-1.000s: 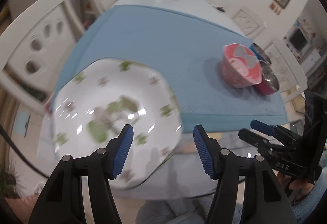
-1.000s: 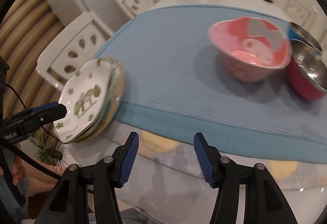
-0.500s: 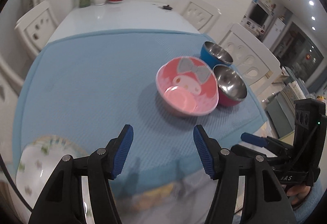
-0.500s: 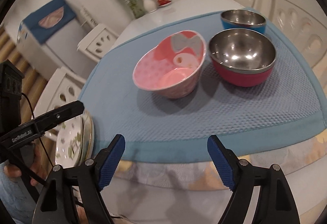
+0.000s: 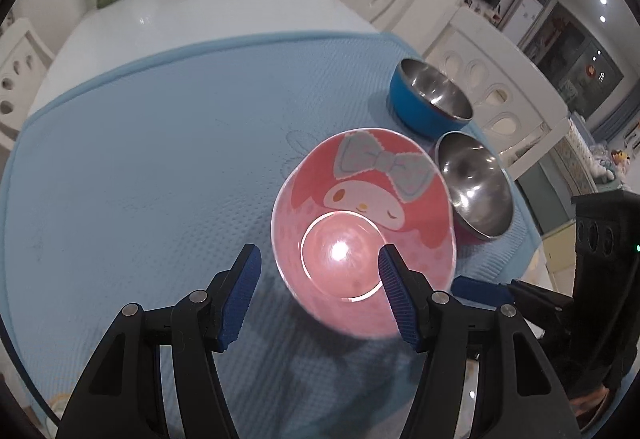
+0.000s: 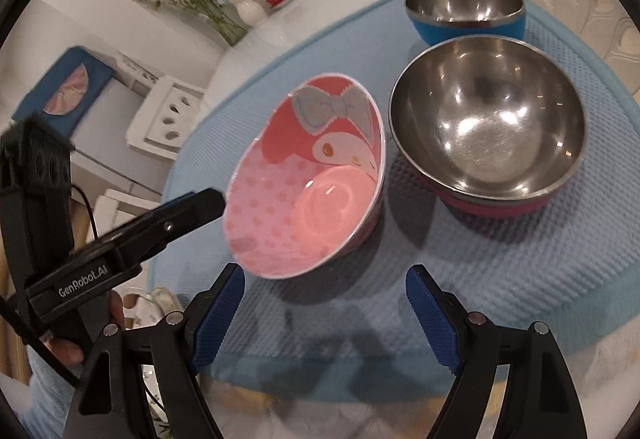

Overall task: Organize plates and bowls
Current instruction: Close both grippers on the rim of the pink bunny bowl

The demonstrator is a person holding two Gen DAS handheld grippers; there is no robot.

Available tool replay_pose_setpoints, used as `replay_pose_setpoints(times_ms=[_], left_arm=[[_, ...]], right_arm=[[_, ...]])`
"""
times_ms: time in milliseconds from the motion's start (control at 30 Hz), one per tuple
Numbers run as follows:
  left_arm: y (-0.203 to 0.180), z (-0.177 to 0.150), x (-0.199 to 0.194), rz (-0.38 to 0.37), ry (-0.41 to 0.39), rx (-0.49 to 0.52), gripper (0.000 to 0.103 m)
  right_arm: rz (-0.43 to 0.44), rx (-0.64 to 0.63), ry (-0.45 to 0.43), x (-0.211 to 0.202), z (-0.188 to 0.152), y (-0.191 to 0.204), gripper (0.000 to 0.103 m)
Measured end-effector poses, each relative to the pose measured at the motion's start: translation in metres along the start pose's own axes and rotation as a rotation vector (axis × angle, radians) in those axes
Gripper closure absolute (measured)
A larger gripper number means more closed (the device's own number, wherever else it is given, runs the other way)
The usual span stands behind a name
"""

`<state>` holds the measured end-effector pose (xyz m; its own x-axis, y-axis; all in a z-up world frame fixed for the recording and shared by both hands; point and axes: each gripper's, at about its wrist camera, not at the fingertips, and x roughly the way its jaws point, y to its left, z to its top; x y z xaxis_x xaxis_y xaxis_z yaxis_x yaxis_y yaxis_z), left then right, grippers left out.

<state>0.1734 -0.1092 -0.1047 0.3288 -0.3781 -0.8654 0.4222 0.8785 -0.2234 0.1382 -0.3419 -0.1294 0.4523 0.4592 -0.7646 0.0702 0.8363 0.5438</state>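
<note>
Both claws (image 5: 319, 293) (image 6: 325, 315) agape, angled down twd pink bowl (image 5: 362, 227)

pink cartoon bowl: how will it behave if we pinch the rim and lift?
The pink bowl already sits tilted on the blue mat, so it probably rocks easily. Its glossy inside suggests a slippery rim. It looks rigid and probably light, like melamine.
</note>
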Motion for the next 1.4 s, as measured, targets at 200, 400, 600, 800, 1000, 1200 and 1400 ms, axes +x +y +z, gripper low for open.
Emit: replay_pose_setpoints(times_ms=[200, 400, 600, 800, 1000, 1200, 1400], left_arm=[[0.005, 0.011, 0.026, 0.022, 0.076, 0.023, 0.044], [0.010, 0.014, 0.040, -0.005, 0.113, 0.024, 0.044], [0.009, 0.015, 0.049, -0.018, 0.139, 0.028, 0.045], [0.004, 0.013, 0.051, -0.059, 0.143, 0.042, 0.047], [0.000, 0.018, 0.045, -0.077, 0.109, 0.008, 0.048], [-0.002, 0.015, 0.046, -0.067, 0.112, 0.038, 0.048], [-0.008, 0.012, 0.033, -0.068, 0.078, 0.098, 0.055]], right_arm=[[-0.024, 0.032, 0.027, 0.019, 0.012, -0.007, 0.022], [-0.026, 0.021, 0.023, 0.033, 0.019, -0.006, 0.022], [-0.040, 0.004, 0.013, 0.041, 0.022, -0.002, 0.030], [-0.068, -0.021, -0.027, 0.044, 0.028, 0.005, 0.039], [-0.087, -0.026, -0.056, 0.045, 0.031, 0.010, 0.043], [-0.117, -0.022, -0.080, 0.043, 0.031, 0.011, 0.054], [-0.168, -0.012, -0.095, 0.041, 0.030, 0.007, 0.066]])
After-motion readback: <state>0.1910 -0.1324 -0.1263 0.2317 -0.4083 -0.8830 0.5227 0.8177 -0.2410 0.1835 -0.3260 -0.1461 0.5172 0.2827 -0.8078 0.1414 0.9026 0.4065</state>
